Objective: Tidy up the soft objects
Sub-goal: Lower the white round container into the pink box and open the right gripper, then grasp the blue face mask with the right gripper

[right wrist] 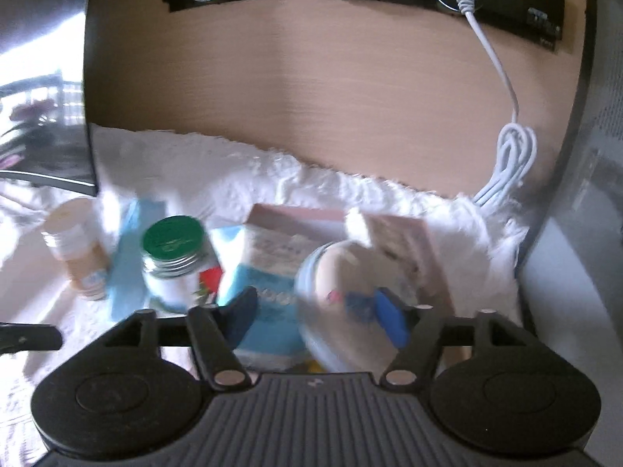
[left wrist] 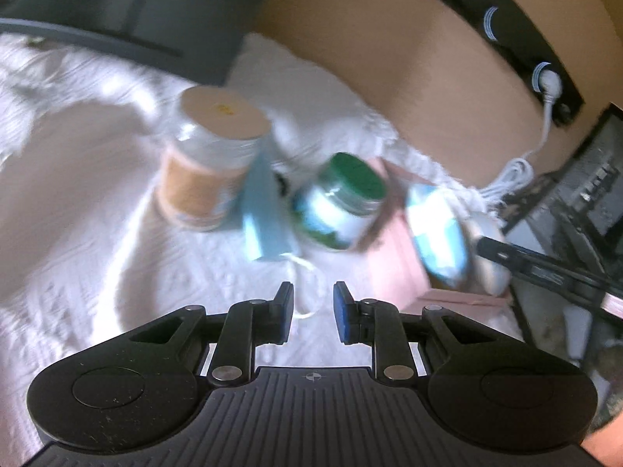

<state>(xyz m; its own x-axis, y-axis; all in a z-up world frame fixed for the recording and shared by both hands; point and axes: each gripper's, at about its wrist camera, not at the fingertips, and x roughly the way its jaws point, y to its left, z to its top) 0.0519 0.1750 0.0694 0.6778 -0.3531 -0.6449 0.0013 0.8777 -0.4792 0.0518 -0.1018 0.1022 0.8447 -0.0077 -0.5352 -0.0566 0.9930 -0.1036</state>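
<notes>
Right wrist view: we hang over a crowded white towel (right wrist: 350,190) with the right gripper (right wrist: 317,317) spread wide around a round pale pouch (right wrist: 346,292), pads not clearly pressing it.

We judge the pouch and the blue-and-white soft pack (right wrist: 268,292) beside it, both leaning against a pink box (right wrist: 409,241), to be light, squashy and likely slick, so we would pinch each across its thick middle rather than a floppy edge. The green-lidded jar (right wrist: 175,257) and the orange-labelled bottle (right wrist: 78,249) look rigid and easy to topple, so we would keep clear of them. In the left wrist view the left gripper (left wrist: 311,303) stands narrowly parted and empty above a white cord loop (left wrist: 307,292), short of the blue packet (left wrist: 264,210); blur hides finer detail.
</notes>
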